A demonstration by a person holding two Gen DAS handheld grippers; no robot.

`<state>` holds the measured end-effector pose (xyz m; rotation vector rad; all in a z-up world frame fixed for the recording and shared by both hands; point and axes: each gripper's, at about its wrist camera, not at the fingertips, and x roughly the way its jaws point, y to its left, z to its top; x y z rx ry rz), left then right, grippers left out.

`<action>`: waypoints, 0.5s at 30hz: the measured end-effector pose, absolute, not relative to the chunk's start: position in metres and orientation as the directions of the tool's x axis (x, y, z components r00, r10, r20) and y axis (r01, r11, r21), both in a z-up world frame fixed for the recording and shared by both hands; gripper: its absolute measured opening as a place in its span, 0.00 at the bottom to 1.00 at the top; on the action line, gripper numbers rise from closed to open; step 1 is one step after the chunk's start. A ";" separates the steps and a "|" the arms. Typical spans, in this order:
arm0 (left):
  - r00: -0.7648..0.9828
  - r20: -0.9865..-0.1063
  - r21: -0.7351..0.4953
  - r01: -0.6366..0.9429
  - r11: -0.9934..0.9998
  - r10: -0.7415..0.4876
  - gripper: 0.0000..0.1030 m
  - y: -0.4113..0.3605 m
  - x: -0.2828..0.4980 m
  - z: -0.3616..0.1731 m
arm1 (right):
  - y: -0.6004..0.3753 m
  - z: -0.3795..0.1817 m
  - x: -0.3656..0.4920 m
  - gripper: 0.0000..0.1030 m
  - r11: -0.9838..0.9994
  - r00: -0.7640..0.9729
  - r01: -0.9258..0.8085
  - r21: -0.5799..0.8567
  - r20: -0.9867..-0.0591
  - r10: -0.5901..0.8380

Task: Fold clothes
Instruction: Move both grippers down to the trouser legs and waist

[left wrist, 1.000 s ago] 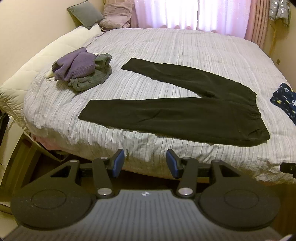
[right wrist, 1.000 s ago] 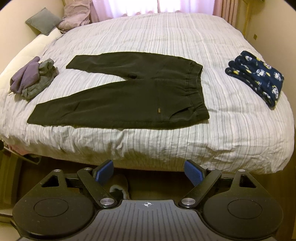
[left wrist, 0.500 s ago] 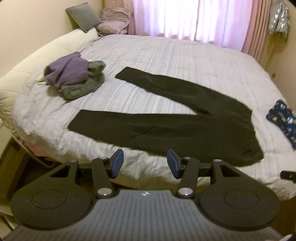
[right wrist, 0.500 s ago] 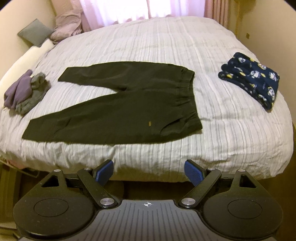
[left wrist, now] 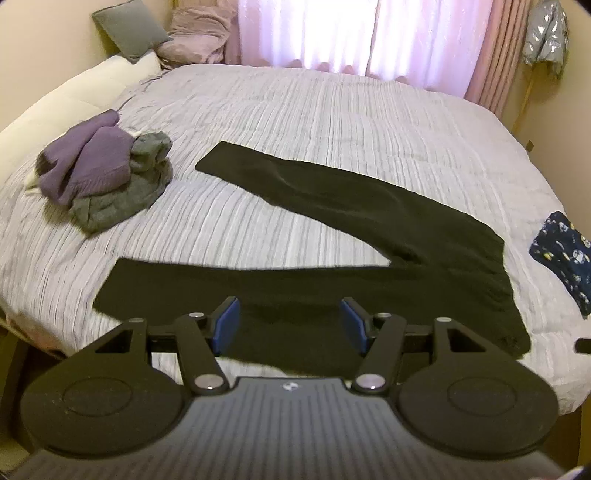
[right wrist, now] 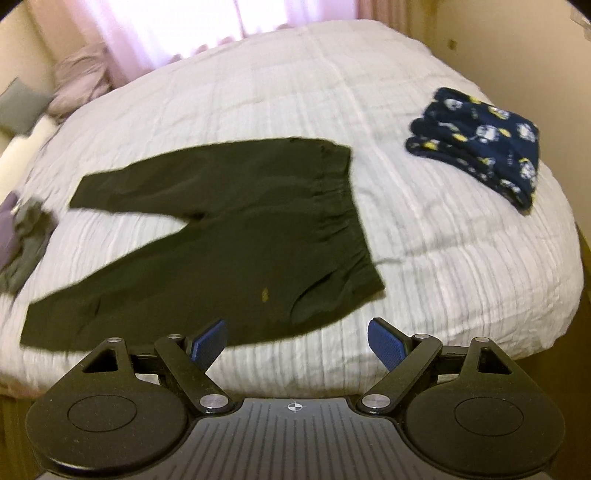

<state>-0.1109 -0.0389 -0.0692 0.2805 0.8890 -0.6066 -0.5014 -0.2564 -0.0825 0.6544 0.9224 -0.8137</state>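
Note:
A pair of black trousers (left wrist: 369, 221) lies flat on the striped white bed (left wrist: 295, 110), legs spread toward the left and waistband to the right. In the right wrist view the black trousers (right wrist: 229, 229) show their waistband at the right. My left gripper (left wrist: 290, 323) hovers over the near trouser leg, its jaws opening, blue pads apart with nothing pinched between them. My right gripper (right wrist: 297, 341) stands open above the bed's near edge, just below the trousers' waist corner, nothing between its fingers.
A heap of purple and grey clothes (left wrist: 103, 173) lies at the bed's left. A folded navy patterned garment (right wrist: 476, 144) sits on the right side. Pillows (left wrist: 129, 29) and pink curtains (left wrist: 369, 33) are at the far end. The bed's near edge drops to the floor.
Both grippers have moved in toward the bed, so the trousers now lie right under them. The left jaws have widened. The right view has rolled a little.

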 end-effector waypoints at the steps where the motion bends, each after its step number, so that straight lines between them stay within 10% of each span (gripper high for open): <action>1: 0.473 -0.797 -0.012 0.610 0.793 -0.376 0.55 -0.041 -0.096 -0.070 | -0.263 -0.082 -0.498 0.84 0.520 0.345 0.844 0.136 -0.879 -0.330; 15: 0.315 -0.848 -0.010 0.794 0.608 -0.426 0.55 -0.103 0.078 -0.116 | -0.316 -0.097 -0.417 0.84 0.298 0.284 0.940 0.167 -0.867 -0.409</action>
